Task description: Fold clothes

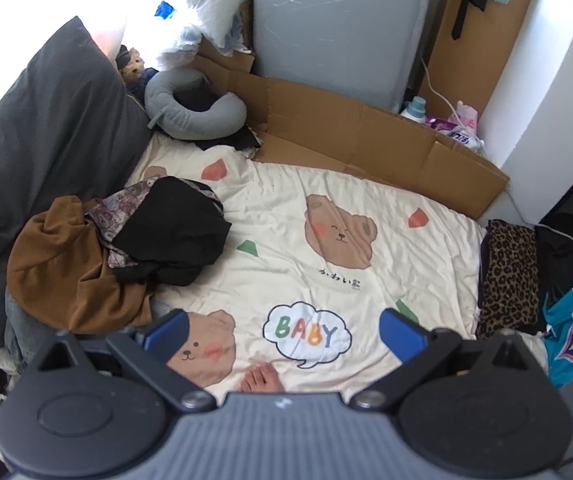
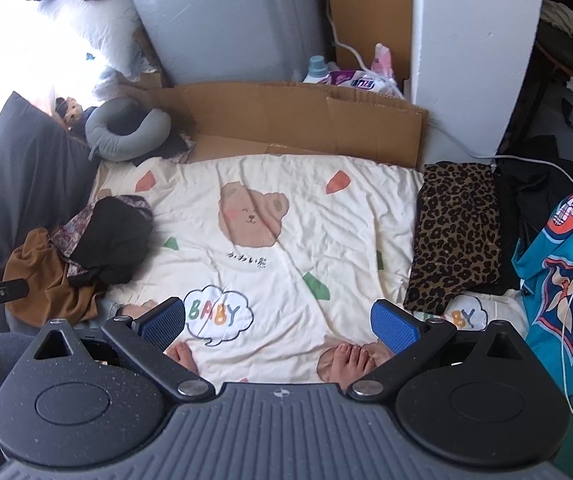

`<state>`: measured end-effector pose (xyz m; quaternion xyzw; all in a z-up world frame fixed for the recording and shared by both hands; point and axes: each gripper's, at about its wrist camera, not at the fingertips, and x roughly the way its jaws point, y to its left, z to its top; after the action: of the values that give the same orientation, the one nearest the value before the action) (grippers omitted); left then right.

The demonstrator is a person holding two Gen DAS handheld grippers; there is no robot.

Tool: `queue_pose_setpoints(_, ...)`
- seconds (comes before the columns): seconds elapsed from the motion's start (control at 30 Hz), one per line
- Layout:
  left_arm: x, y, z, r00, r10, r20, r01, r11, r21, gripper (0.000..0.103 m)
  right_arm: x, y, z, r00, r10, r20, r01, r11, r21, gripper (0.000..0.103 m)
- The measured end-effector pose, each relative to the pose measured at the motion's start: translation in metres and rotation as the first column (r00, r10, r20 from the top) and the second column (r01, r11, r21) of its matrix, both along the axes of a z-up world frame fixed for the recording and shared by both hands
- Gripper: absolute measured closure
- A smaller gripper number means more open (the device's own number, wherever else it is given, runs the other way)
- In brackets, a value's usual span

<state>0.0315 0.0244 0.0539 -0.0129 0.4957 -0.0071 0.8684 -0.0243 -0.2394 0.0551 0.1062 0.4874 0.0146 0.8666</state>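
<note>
At the far left a dark grey pillow (image 1: 46,128) leans up, smooth and plump, with a small plush doll (image 1: 130,65) and a grey U-shaped neck pillow (image 1: 194,110) just beyond its top corner. Below the pillow sits the heap of unfolded clothes (image 1: 118,248): a rust-brown, soft, suede-like garment (image 1: 62,276) bunched at the bottom left, a paisley-patterned piece (image 1: 106,216) wedged in the middle, and a matte black garment (image 1: 174,228) crumpled on top. The heap rests on the left edge of the blanket (image 1: 286,240), a cream, lightly creased cotton spread printed with brown bear faces, small red and green shapes and a cloud bubble reading "BABY".

The left gripper (image 1: 284,332) hangs over the near part of the blanket, its blue ribbed pads spread wide with nothing between them. Bare toes (image 1: 260,378) show beneath it. The right gripper (image 2: 278,326) hovers likewise over the blanket's near edge, jaws wide apart and empty, with two bare feet (image 2: 350,360) under it.

Behind the blanket, flattened brown cardboard (image 1: 366,136) stands as a low wall in front of a grey, plastic-wrapped panel (image 1: 338,28). A bottle (image 1: 416,108) and plastic packets stand in the corner by a white wall.

At the right edge lies a leopard-print cloth (image 2: 458,232), folded into a neat rectangle, on black fabric (image 2: 538,188). Further right is a glossy teal garment (image 2: 550,272) with orange and white trim.
</note>
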Motion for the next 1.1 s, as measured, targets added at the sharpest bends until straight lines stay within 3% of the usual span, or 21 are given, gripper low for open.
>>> queue_pose_setpoints(0.27, 0.001, -0.002, -0.002, 1.0, 0.022, 0.011, -0.022, 1.0, 0.003, 0.001, -0.002, 0.003, -0.003, 1.0, 0.01, 0.017, -0.01, 1.0, 0.01, 0.001)
queue_pose_setpoints(1.1, 0.001, -0.003, -0.004, 0.999, 0.047, -0.001, -0.046, 0.996, 0.079, 0.005, 0.015, 0.007, -0.013, 0.998, 0.035, -0.05, -0.033, 0.999, 0.044, 0.001)
